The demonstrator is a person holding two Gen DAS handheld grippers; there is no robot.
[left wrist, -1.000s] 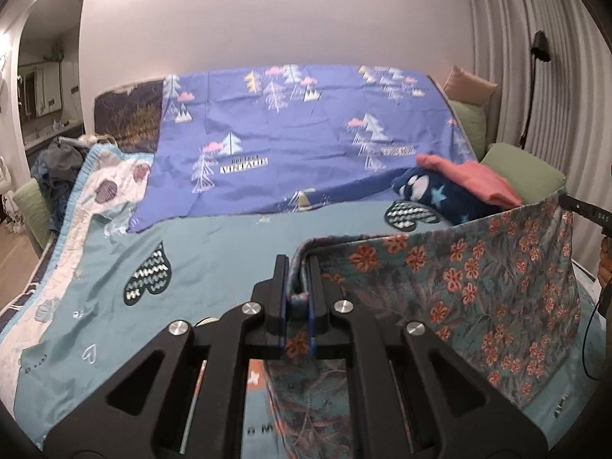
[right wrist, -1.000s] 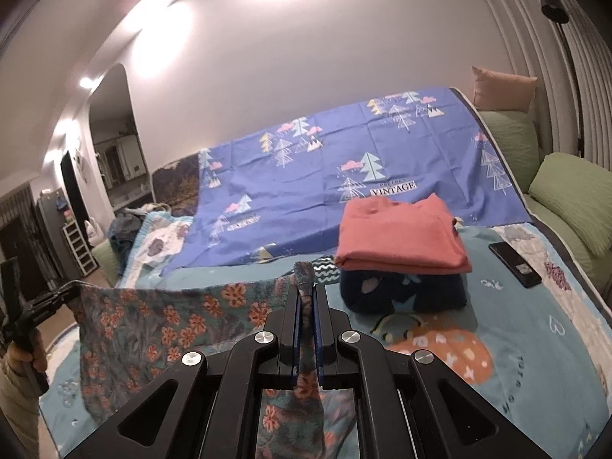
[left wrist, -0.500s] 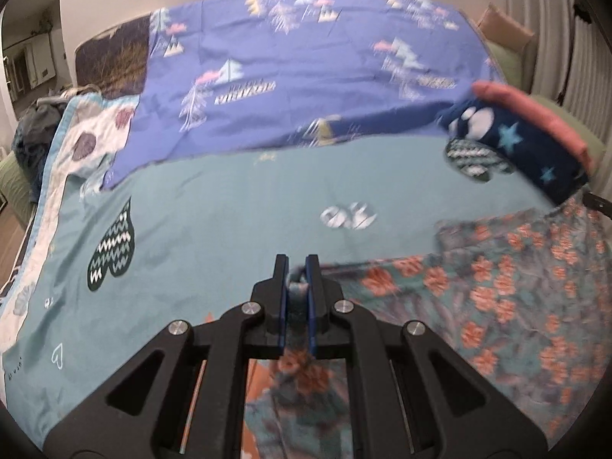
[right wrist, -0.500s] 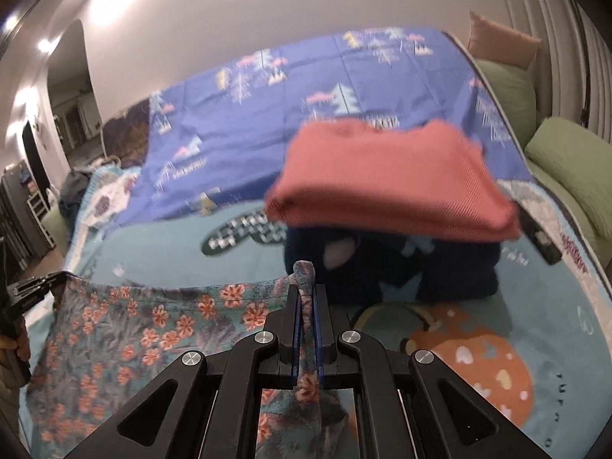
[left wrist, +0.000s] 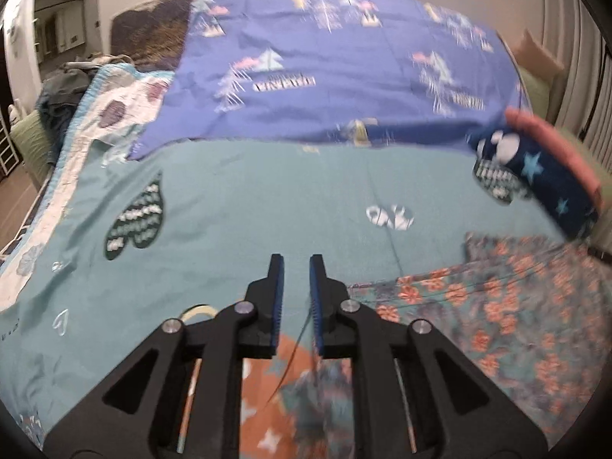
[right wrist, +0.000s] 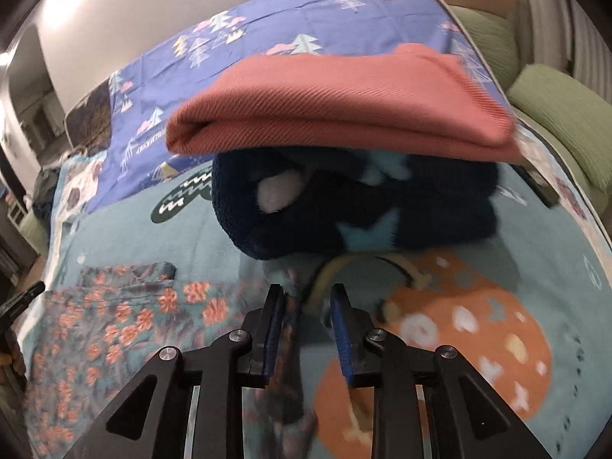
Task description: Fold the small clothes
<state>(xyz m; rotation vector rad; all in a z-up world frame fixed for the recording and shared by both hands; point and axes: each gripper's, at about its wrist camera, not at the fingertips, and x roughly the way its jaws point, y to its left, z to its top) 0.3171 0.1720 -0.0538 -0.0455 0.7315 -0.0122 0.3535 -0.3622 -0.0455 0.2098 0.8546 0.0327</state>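
Both tongs, left (left wrist: pixel 294 267) and right (right wrist: pixel 306 298), spread; floral garment (left wrist: pixel 516 325) flat on teal bedspread (left wrist: pixel 267 199).

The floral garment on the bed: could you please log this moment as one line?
floral teal garment with orange flowers: flat on teal bedspread | left gripper: open | right gripper: open | folded stack: beyond

Purple tree-print sheet (left wrist: pixel 344 88) across bed's far half. Teal bedspread (left wrist: pixel 248 199) at near edge. Green pillows (right wrist: pixel 554 114) along right edge. Black phone (right wrist: pixel 539 187) near right edge.
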